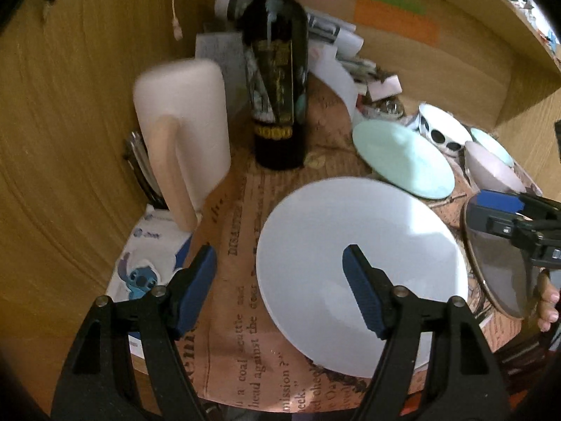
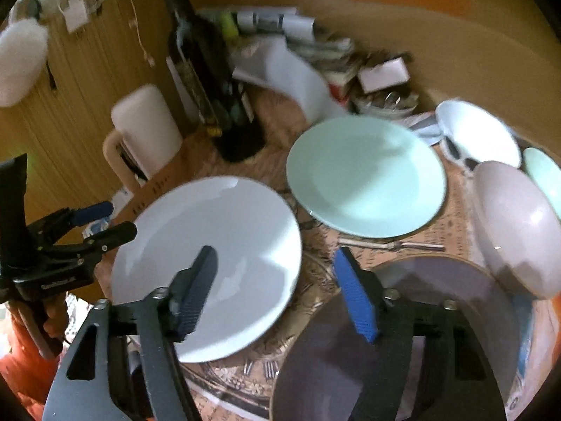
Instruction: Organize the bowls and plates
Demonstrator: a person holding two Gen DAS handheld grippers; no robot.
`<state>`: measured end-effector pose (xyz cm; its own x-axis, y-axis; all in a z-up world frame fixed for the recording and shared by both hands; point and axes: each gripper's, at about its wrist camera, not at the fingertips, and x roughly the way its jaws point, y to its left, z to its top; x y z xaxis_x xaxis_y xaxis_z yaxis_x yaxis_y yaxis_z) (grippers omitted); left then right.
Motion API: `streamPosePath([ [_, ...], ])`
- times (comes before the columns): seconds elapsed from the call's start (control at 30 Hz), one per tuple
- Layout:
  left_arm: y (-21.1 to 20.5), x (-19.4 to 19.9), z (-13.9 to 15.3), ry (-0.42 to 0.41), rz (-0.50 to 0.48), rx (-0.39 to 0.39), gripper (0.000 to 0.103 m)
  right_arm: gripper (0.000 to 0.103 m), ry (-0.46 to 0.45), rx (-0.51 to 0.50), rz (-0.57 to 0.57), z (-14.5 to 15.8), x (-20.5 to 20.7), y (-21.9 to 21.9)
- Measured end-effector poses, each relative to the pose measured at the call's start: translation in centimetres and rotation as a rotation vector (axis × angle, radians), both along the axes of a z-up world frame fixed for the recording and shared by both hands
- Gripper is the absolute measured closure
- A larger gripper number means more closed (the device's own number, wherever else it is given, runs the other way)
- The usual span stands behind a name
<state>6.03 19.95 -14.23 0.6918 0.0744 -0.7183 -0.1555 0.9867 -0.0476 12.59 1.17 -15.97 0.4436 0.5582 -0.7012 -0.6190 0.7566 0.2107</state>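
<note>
A big white plate (image 1: 361,231) (image 2: 210,245) lies flat on the newspaper-covered table. My left gripper (image 1: 280,263) hovers open above its left rim, one pad over the plate, the other over the newspaper, gripping nothing. In the right wrist view, my right gripper (image 2: 275,263) is open and empty, above the gap between the white plate and a grey plate (image 2: 438,298) (image 1: 501,263). Behind lies a mint plate (image 2: 364,175) (image 1: 403,158). A pinkish bowl (image 2: 519,228), a white dotted bowl (image 2: 480,133) and a mint bowl (image 2: 543,175) sit far right. Each view shows the other gripper: right (image 1: 487,215), left (image 2: 119,217).
A dark wine bottle (image 1: 277,80) and a white jug (image 1: 182,129) with a handle stand at the back left. Papers and clutter (image 2: 315,52) pile against the wooden back wall. A fork (image 2: 389,245) lies between the mint and grey plates. Wooden panels close in the left side.
</note>
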Motion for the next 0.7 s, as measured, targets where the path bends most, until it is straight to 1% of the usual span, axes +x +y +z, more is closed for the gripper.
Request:
streamPosePath([
  [0.03, 0.1, 0.0, -0.2, 0.005, -0.003, -0.007, 0.029, 0.046, 0.013, -0.010, 0.002, -0.2, 0.2, 0.2],
  [0.1, 0.5, 0.1, -0.8, 0.021, -0.005, -0.021, 0.029, 0.048, 0.044, -0.035, 0.002, -0.8, 0.9, 0.7],
  [0.17, 0.9, 0.3, -1.5, 0.042, -0.008, -0.045, 0.029, 0.054, 0.069, -0.051, 0.002, -1.2, 1.4, 1.1],
  [0.3, 1.4, 0.4, -2.5, 0.079, -0.014, -0.080, 0.029, 0.059, 0.096, -0.079, 0.011, -1.6, 2.1, 1.8],
  [0.37, 1.6, 0.4, -2.9, 0.094, -0.021, -0.095, 0.031, 0.064, 0.105, -0.093, 0.014, -1.7, 2.3, 2.0],
  [0.47, 1.7, 0.4, -3.3, 0.113, -0.036, -0.110, 0.042, 0.067, 0.127, -0.108, 0.020, -2.0, 2.7, 2.4],
  [0.63, 1.7, 0.4, -3.4, 0.116, -0.057, -0.141, 0.050, 0.073, 0.153, -0.123, 0.033, -2.5, 3.0, 2.6],
  [0.7, 1.7, 0.5, -3.3, 0.115, -0.071, -0.158, 0.059, 0.073, 0.145, -0.129, 0.034, -2.4, 2.9, 2.6],
])
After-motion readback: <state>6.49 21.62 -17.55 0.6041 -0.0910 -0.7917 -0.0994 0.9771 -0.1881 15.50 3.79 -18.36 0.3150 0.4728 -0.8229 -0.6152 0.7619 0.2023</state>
